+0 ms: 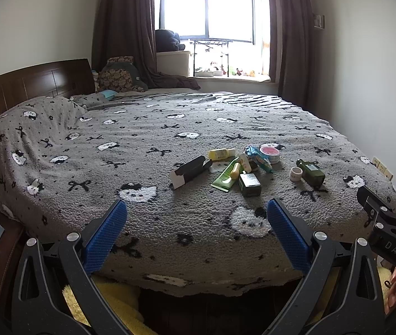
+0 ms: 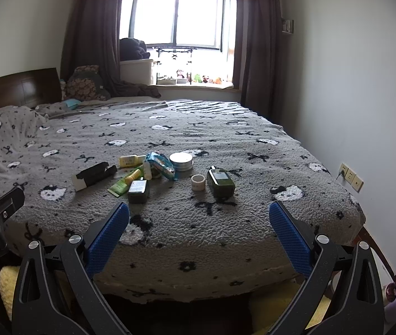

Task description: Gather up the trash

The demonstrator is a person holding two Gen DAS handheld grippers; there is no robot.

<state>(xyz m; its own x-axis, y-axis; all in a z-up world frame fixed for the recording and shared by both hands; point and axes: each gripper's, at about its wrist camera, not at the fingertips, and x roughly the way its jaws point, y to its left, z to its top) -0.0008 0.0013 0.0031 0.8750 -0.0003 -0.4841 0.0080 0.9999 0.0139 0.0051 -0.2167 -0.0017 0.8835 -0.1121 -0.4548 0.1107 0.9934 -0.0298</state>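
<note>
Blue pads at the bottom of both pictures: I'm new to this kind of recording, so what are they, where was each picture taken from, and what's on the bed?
The pads are the fingers of two hand-held grippers; a person carries one in each hand. Each has a wide-angle camera looking forward along its fingers, which bends the room's edges. One picture comes from the left gripper, the other from the right gripper. Each view also catches the other gripper at its side. Both are open, hold nothing and hover at the near edge of the bed. On its grey blanket lies a cluster of small things: a black box, a green tube, a yellow bottle, a round tin, a dark green bottle and a white roll.
</note>
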